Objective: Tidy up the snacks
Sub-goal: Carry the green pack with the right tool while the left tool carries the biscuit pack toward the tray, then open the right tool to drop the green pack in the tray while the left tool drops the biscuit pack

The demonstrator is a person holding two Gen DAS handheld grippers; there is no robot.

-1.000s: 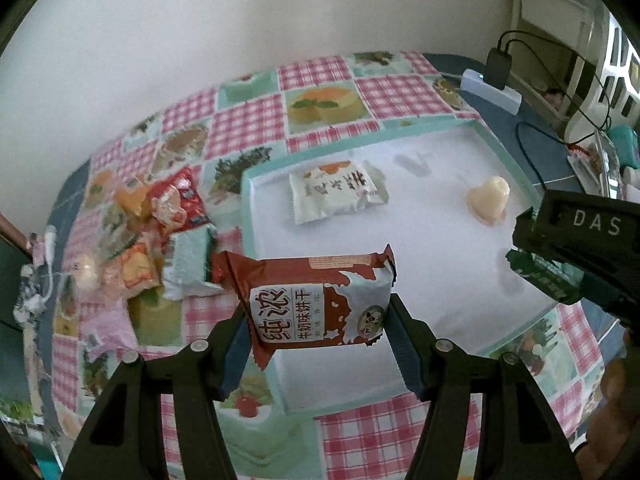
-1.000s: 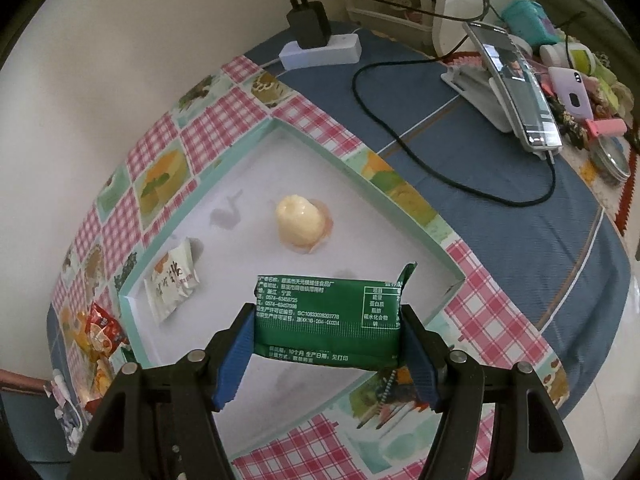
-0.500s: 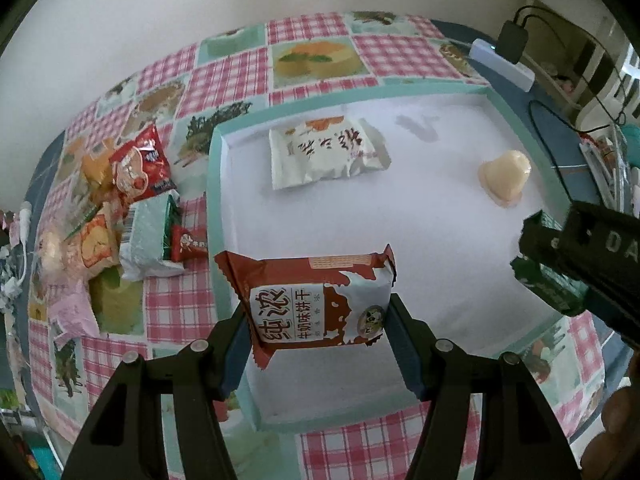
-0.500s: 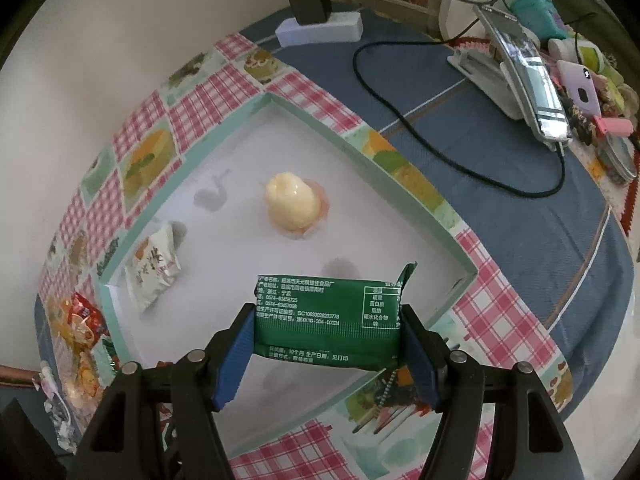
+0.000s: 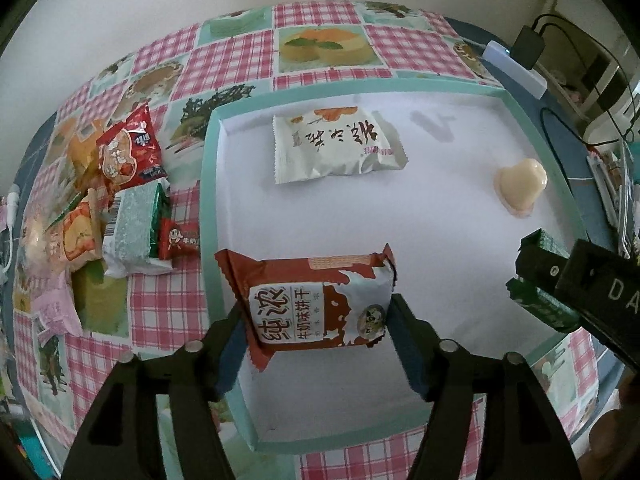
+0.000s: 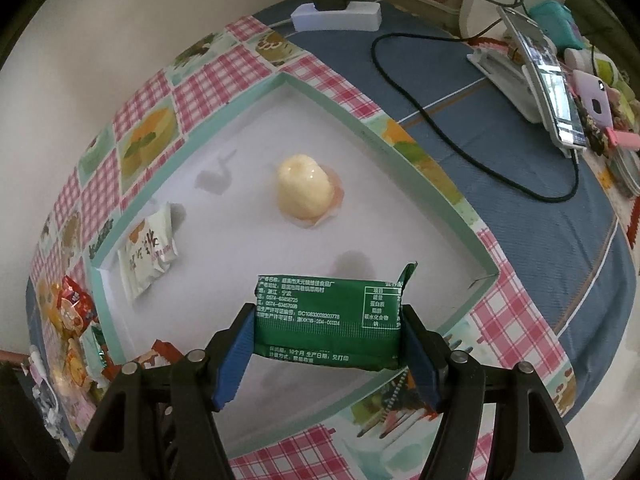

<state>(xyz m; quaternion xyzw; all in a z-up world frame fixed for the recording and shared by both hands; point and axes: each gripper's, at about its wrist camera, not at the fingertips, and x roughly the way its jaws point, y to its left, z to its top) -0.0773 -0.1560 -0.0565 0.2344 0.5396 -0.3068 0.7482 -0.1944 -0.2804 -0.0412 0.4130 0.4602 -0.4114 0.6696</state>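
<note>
Left tool (image 5: 318,316) pinches a red-brown biscuit pack (image 5: 316,304) by its short ends, long axis crosswise between the fingers, print facing the camera, Chinese text upright; it hangs over the near-left part of the white tray (image 5: 208,184). Right tool (image 6: 330,334) clamps a green snack pack (image 6: 330,322) the same way, long axis spanning the fingers, back label toward the camera: small white Chinese print, a nutrition table, "SC10833028203778". That pack sits above the tray's near edge. In the tray: a white wrapped snack (image 5: 336,144) at the far side and a heart-shaped jelly cup (image 5: 520,182) at right. Loose snack pile (image 5: 120,208) lies on the checked tablecloth (image 5: 320,20) left of the tray. Right tool body reads "DA".
</note>
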